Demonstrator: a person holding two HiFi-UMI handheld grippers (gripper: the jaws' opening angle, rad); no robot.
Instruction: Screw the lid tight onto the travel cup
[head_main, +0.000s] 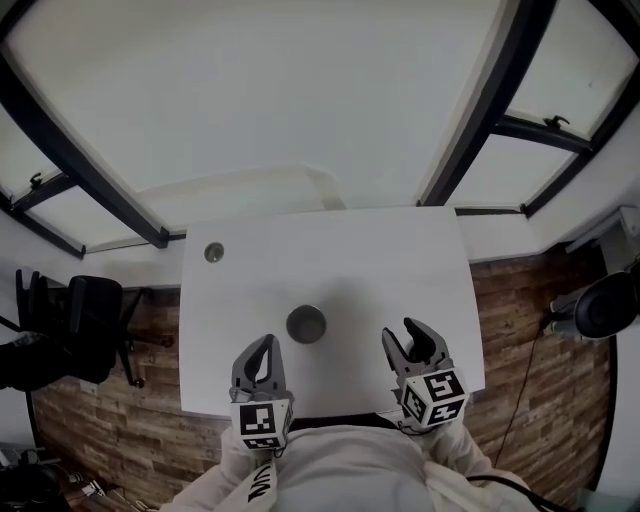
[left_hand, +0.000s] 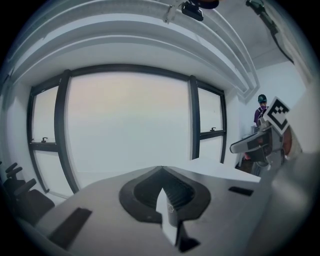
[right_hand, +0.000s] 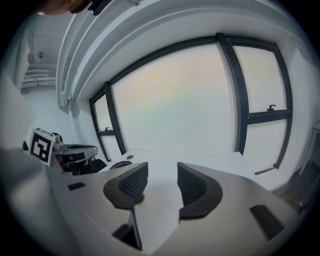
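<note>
On table (head_main: 380, 260): travel cup (head_main: 306, 324) upright, mouth up | left hand-held gripper (head_main: 267, 342) closed, empty | right hand-held gripper (head_main: 402, 334) ajar, empty

One travel cup (head_main: 306, 324) stands ahead of two grippers (the left gripper (head_main: 265, 342), the right gripper (head_main: 402, 333)). One lid (head_main: 213, 252) lies farther ahead of the left gripper. One table (head_main: 400, 260), one chair (head_main: 85, 320).

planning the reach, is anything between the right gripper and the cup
Nothing: the head view shows only bare table between the right gripper and the cup.
</note>
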